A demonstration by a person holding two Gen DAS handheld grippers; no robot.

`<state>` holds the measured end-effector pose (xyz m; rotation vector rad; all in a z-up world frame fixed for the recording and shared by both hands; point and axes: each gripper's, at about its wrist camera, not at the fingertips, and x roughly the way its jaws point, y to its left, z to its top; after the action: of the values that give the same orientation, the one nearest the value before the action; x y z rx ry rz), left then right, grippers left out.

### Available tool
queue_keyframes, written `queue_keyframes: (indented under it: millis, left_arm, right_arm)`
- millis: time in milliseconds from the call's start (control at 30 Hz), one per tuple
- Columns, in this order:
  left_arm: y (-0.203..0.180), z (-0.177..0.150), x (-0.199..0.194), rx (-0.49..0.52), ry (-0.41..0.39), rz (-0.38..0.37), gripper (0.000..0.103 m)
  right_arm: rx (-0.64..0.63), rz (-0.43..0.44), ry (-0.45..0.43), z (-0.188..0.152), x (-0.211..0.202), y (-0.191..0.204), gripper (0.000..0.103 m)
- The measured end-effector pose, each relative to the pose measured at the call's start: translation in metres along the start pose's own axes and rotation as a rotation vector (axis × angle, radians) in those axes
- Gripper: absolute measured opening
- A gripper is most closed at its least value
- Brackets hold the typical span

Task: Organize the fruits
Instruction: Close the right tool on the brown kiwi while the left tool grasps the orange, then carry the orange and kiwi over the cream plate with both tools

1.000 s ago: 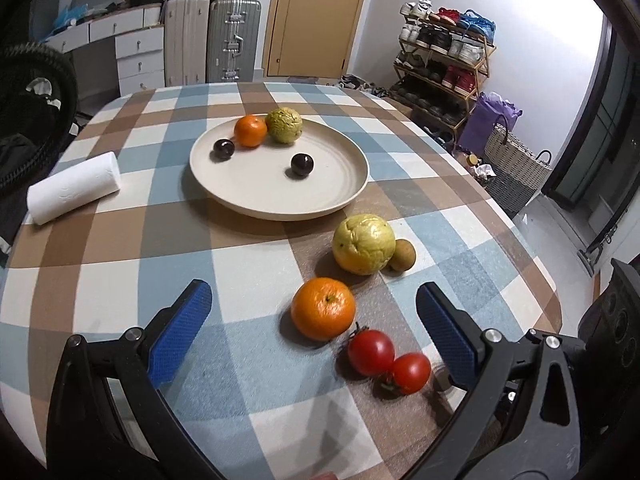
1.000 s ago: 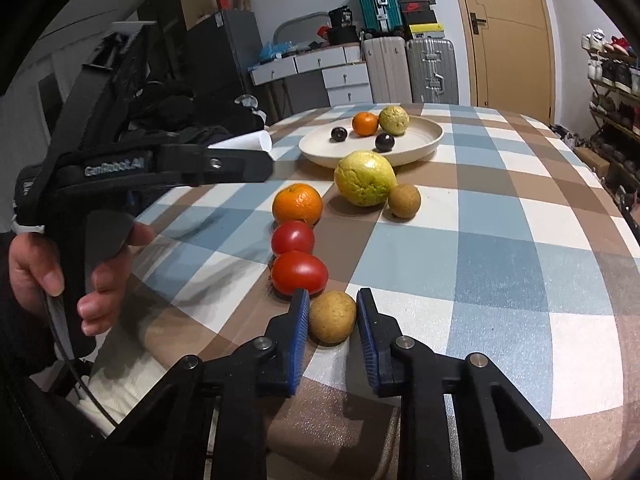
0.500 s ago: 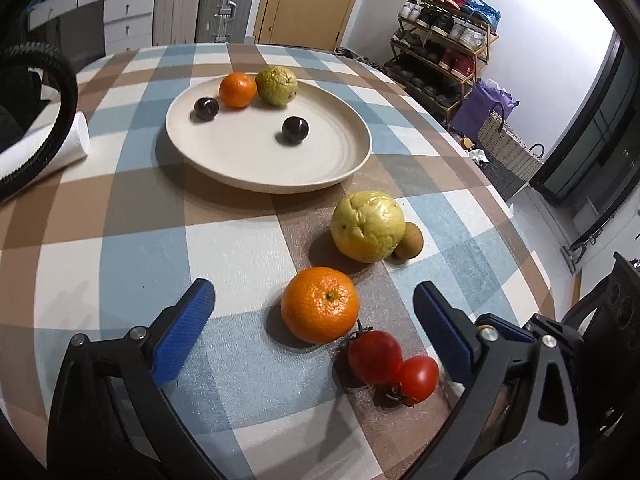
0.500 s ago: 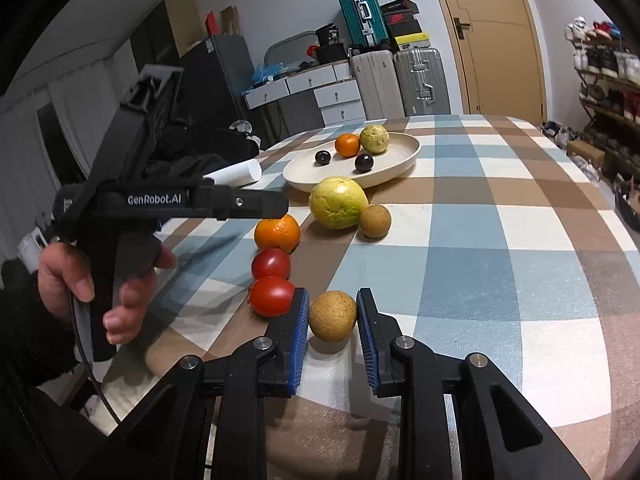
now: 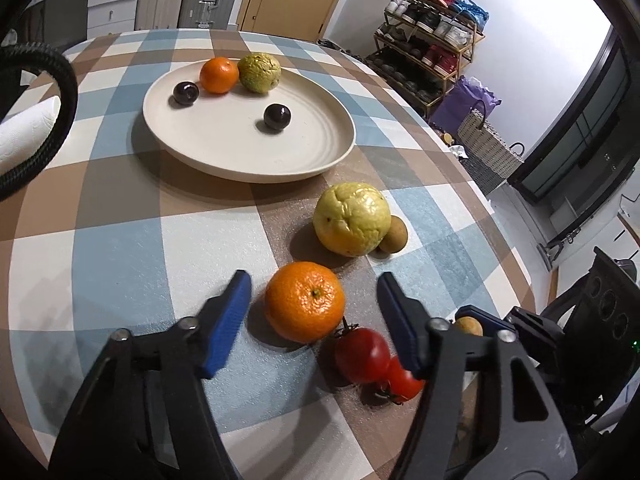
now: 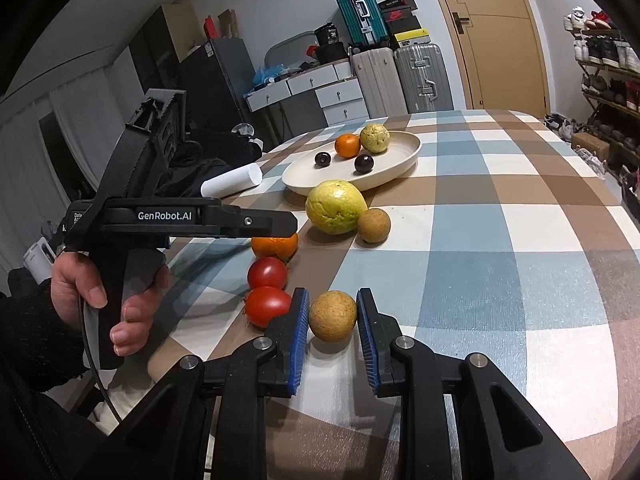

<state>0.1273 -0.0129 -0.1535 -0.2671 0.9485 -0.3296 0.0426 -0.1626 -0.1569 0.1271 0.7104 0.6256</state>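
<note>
An orange (image 5: 305,307) lies on the checked tablecloth between the blue pads of my left gripper (image 5: 312,280). Its jaws are closing, and a gap still shows on each side of the orange. Two tomatoes (image 5: 362,354) sit just right of it, partly behind the right finger. A large yellow-green fruit (image 5: 352,218) and a small brown fruit (image 5: 394,234) lie further back. The cream plate (image 5: 320,160) holds a small orange, a green fruit and two dark plums. My right gripper (image 6: 332,294) is shut on a round brown fruit (image 6: 332,316) resting on the table.
A white paper roll (image 6: 232,180) lies left of the plate. A hand holds the left gripper (image 6: 286,226) above the orange (image 6: 276,246). The table's rounded edge drops off at the right, with a shoe rack (image 5: 432,40) beyond.
My left gripper has sunk toward the orange and its jaws have narrowed around it. The right gripper keeps its hold on the brown fruit in place.
</note>
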Motion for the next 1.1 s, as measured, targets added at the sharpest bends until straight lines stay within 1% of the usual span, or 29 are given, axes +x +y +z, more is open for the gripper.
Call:
queue_keyframes:
  millis: [33,100,167,200,267,467,733,933,1100]
  left_arm:
    - [0.0,0.0,0.0,-0.001,0.003,-0.005,0.051]
    - [0.001,-0.001,0.0,0.002,0.002,-0.005,0.048]
    - [0.002,0.0,-0.002,0.0,-0.007,-0.007,0.038]
    - [0.005,0.0,-0.002,-0.005,-0.005,-0.016,0.037]
    - [0.008,0.001,-0.002,-0.015,-0.003,-0.029,0.037]
    - [0.008,-0.001,-0.004,-0.003,-0.01,-0.039,0.037]
    - [0.022,0.002,-0.013,-0.039,-0.03,-0.063,0.037]
    - [0.036,0.017,-0.031,-0.078,-0.082,-0.087,0.037]
    - [0.046,0.036,-0.04,-0.091,-0.12,-0.089,0.037]
  right_arm:
    - [0.001,-0.001,0.0,0.0,0.0,0.0,0.025]
    - [0.004,0.001,0.001,0.0,0.001,-0.001,0.025]
    - [0.006,0.0,0.001,0.001,0.001,0.0,0.025]
    - [0.005,0.0,0.002,0.0,0.001,0.0,0.025]
    - [0.005,0.001,0.002,0.0,0.0,0.0,0.025]
    - [0.001,-0.001,0.002,0.001,0.001,0.001,0.025]
    - [-0.002,-0.007,0.004,0.004,0.002,0.004,0.025]
    - [0.027,0.011,-0.001,0.015,0.007,0.001,0.025]
    - [0.055,0.032,-0.02,0.038,0.013,-0.004,0.025]
